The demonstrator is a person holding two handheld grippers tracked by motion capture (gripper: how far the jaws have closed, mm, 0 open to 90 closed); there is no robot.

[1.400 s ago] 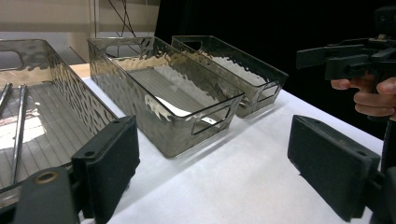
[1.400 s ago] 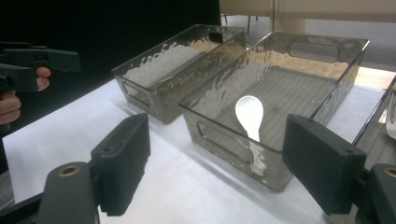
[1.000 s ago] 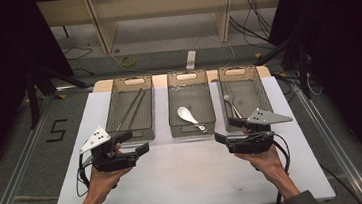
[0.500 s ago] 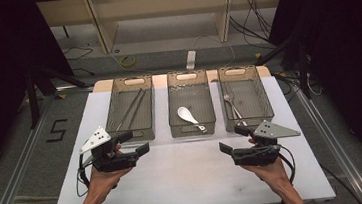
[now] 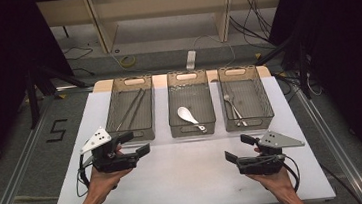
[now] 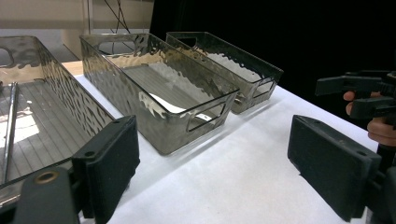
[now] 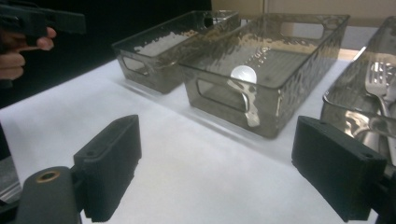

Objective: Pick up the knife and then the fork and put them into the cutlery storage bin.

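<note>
The right gripper (image 5: 234,149) is held over the white table (image 5: 186,182), jaws just spread wide and empty. The fork (image 5: 234,109) lies in the right-hand bin (image 5: 266,105), well apart. The left gripper (image 5: 136,143) is likewise spread and empty.

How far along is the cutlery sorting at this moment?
Looks done: chopsticks in the left bin, spoon in the middle bin, fork in the right bin. In hand: nothing; left gripper and right gripper are open, empty. Nothing loose on the white mat.
</note>
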